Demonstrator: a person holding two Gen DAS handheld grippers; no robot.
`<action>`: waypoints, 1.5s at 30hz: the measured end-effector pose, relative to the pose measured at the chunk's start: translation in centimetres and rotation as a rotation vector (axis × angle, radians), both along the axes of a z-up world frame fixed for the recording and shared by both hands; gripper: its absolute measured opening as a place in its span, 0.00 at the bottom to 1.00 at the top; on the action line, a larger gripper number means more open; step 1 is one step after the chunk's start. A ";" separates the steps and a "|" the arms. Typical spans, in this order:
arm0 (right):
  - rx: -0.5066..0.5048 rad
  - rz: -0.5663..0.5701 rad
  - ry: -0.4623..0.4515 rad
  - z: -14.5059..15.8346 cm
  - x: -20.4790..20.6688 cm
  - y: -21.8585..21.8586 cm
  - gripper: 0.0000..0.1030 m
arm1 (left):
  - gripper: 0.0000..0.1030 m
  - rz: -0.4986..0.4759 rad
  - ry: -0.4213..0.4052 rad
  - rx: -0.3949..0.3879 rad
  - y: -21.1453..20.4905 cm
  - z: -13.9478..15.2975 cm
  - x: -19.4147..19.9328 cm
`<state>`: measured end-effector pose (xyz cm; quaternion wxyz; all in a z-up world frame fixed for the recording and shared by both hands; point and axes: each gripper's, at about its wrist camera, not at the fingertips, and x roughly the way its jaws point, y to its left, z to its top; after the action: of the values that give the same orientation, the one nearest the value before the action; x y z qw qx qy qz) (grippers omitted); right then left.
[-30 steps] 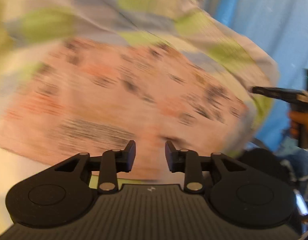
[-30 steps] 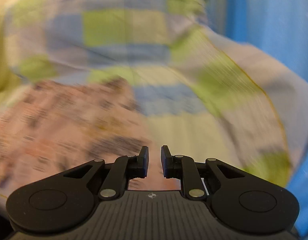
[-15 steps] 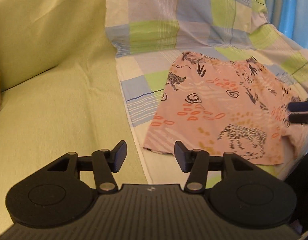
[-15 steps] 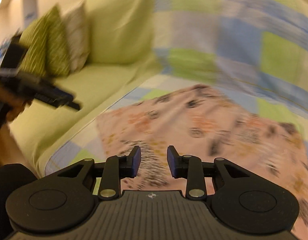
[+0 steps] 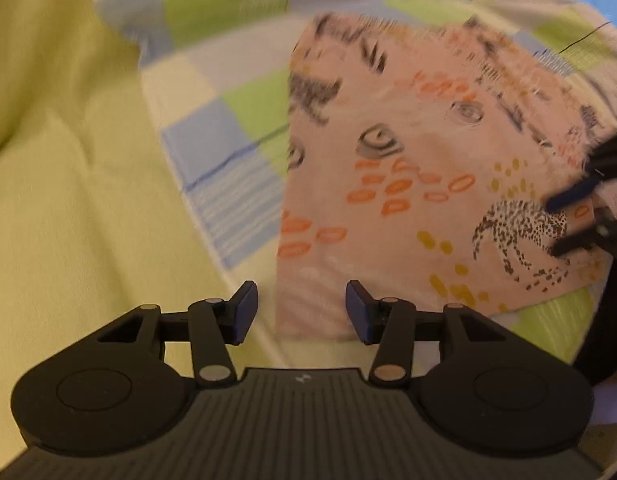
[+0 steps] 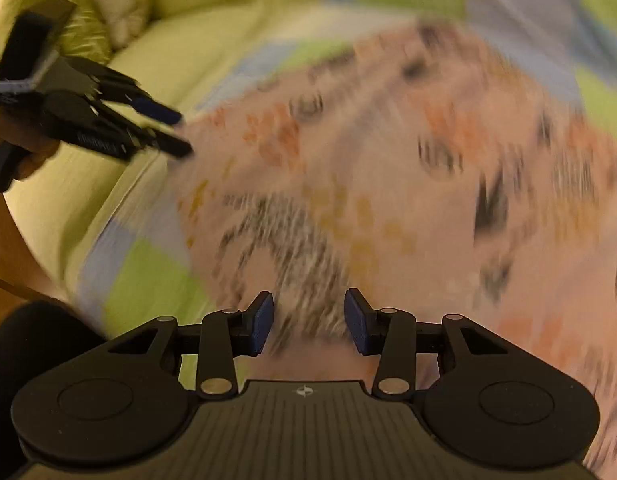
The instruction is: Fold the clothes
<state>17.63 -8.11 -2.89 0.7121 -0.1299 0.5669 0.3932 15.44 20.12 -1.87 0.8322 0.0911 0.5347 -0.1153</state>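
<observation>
Garment [image 5: 420,184] print smeared — right gripper [image 6: 308,320] view blurred.

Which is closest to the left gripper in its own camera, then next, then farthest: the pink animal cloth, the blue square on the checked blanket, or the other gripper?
1. Pink animal cloth: just ahead of the left gripper.
2. Blue square: ahead, left.
3. Right gripper: far right edge.
</observation>
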 end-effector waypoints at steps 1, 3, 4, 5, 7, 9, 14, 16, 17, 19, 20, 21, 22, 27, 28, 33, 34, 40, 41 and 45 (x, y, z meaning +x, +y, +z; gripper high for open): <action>-0.006 -0.049 0.037 1.0 -0.1 -0.7 0.41 | 0.42 -0.018 0.019 0.011 -0.4 1.3 0.0; -0.040 -0.134 0.047 4.1 -0.5 -2.0 0.45 | 0.44 -0.050 0.049 0.021 -1.3 4.3 -0.1; -0.065 -0.173 0.027 5.9 -0.6 -2.4 0.54 | 0.50 -0.056 0.064 0.011 -1.8 6.2 0.0; -0.091 -0.211 0.008 7.7 -0.7 -2.9 0.59 | 0.54 -0.064 0.075 0.000 -2.4 8.1 0.1; -0.140 -0.284 -0.025 11.4 -0.8 -3.4 0.74 | 0.65 -0.095 0.083 -0.010 -3.7 11.9 0.4; -0.175 -0.351 -0.043 14.6 -1.0 -3.8 0.84 | 0.65 -0.136 0.082 -0.004 -5.1 15.2 0.7; -0.221 -0.507 -0.060 21.3 -1.8 -4.5 0.95 | 0.65 -0.250 0.037 -0.010 -7.4 21.7 0.9; -0.242 -0.573 -0.086 23.1 -2.4 -4.7 0.97 | 0.67 -0.311 0.011 -0.009 -8.1 23.5 1.1; -0.245 -0.604 -0.089 23.8 -2.8 -4.8 0.97 | 0.67 -0.344 0.001 -0.004 -8.4 24.2 1.2; -0.257 -0.654 -0.090 24.9 -3.7 -4.8 0.98 | 0.70 -0.407 -0.020 0.000 -8.9 25.6 1.5; -0.263 -0.672 -0.089 25.2 -4.1 -4.6 0.98 | 0.72 -0.439 -0.031 0.001 -9.1 26.2 1.6; -0.261 -0.687 -0.092 25.6 -4.5 -4.6 0.98 | 0.75 -0.468 -0.039 0.002 -9.3 26.7 1.9; -0.261 -0.700 -0.096 25.9 -4.8 -4.6 0.98 | 0.76 -0.498 -0.047 0.008 -9.6 27.0 2.1; -0.244 -0.761 -0.047 25.9 -5.9 -5.3 0.98 | 0.81 -0.613 -0.078 0.080 -11.3 27.7 3.7; -0.240 -0.760 -0.028 25.5 -6.0 -5.4 0.98 | 0.82 -0.627 -0.076 0.091 -11.5 27.6 4.0; -0.235 -0.730 0.006 24.3 -5.7 -5.1 0.98 | 0.82 -0.684 -0.046 0.121 -12.1 26.4 5.8; -0.236 -0.730 0.002 24.2 -5.6 -5.0 0.98 | 0.82 -0.700 -0.043 0.129 -12.1 26.1 6.1; -0.261 -0.737 0.009 22.9 -4.7 -3.5 0.98 | 0.82 -0.809 -0.055 0.180 -10.8 24.5 7.8; -0.258 -0.750 0.010 22.9 -4.8 -3.1 0.98 | 0.82 -0.830 -0.058 0.181 -10.3 24.2 8.1; -0.258 -0.793 -0.012 22.5 -5.0 -0.3 0.98 | 0.82 -0.944 -0.085 0.178 -8.0 22.7 10.1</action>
<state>12.62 -8.46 19.60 0.7896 0.0082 0.6135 0.0135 25.52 12.10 20.82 0.6990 0.3994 0.4083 -0.4304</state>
